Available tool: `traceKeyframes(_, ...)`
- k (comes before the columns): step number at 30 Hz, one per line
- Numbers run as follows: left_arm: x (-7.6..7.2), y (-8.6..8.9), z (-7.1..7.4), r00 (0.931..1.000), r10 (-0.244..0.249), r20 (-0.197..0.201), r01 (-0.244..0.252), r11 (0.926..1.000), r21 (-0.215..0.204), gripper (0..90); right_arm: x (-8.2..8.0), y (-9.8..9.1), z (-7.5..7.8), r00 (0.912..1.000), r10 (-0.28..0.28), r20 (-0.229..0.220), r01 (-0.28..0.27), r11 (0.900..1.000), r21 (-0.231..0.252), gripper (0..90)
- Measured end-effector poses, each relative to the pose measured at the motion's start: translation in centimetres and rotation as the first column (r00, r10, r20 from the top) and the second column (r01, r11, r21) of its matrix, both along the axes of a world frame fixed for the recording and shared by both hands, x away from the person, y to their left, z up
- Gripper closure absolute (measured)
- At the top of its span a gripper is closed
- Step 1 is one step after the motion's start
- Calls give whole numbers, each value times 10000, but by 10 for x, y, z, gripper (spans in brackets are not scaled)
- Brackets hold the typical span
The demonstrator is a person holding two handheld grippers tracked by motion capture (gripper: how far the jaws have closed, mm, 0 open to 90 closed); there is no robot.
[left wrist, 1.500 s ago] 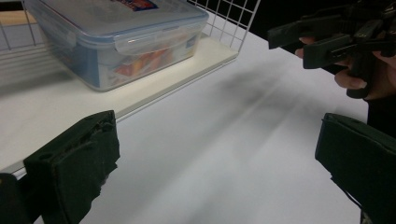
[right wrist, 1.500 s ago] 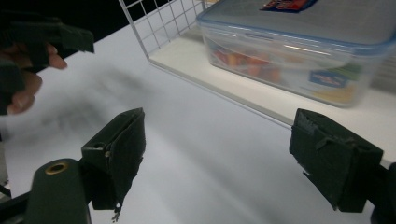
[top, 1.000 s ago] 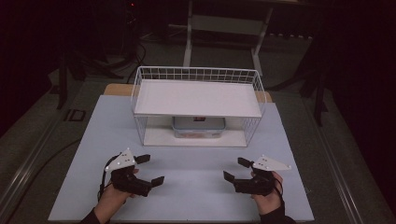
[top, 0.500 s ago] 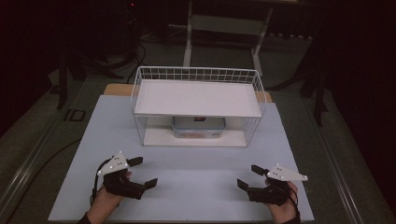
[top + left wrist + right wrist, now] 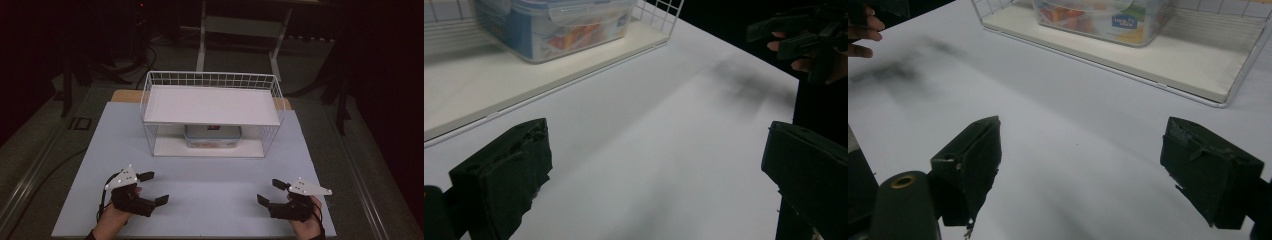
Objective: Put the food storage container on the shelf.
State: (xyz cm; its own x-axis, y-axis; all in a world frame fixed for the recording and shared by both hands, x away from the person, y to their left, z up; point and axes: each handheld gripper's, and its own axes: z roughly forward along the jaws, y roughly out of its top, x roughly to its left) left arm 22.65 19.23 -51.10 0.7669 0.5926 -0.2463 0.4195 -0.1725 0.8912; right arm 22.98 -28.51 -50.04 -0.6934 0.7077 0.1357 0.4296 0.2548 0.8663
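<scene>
At 7 o'clock on the white table (image 5: 210, 200), high view, sits the left gripper (image 5: 152, 189), held in a hand (image 5: 111, 220), jaws spread wide, nothing between them, pointing toward 2 o'clock. At 5 o'clock, right gripper (image 5: 270, 192), held in the other hand (image 5: 307, 225), also spread wide and empty, jaws aimed toward 10 o'clock. Both hover near the front edge, well apart from each other.

Wire rack (image 5: 212, 112) stands at 12 o'clock of the table, white, two levels: flat top shelf (image 5: 212, 105) bare, lower shelf (image 5: 210, 147) holding a clear plastic food container (image 5: 212, 136). Container sits at mid-back of the lower shelf, under the top shelf, lid on with a small red label. It is well apart from both grippers.

Left gripper view: two black jaws gaping low at 8 and 4 o'clock, white table between them, container (image 5: 556, 25) at 11 o'clock on the lower shelf (image 5: 484, 95), colourful contents visible through the wall. Right gripper (image 5: 796, 32) and fingers show at 2 o'clock.

Right gripper view: jaws gaping at 7 and 4 o'clock, nothing held. Container (image 5: 1103, 17) at 12 o'clock, blue label on its wall, on the lower shelf (image 5: 1158, 62). Fingertips of the other hand (image 5: 863, 37) at 10 o'clock.
</scene>
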Motion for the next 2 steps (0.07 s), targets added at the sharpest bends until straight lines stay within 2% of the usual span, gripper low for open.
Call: traceKeyframes(2, 0, -1, -1, 10000, -56, -22, 56, 10000, 13, 0, 0, 0, 0, 10000, -26, 32, 26, 10000, 7, 163)
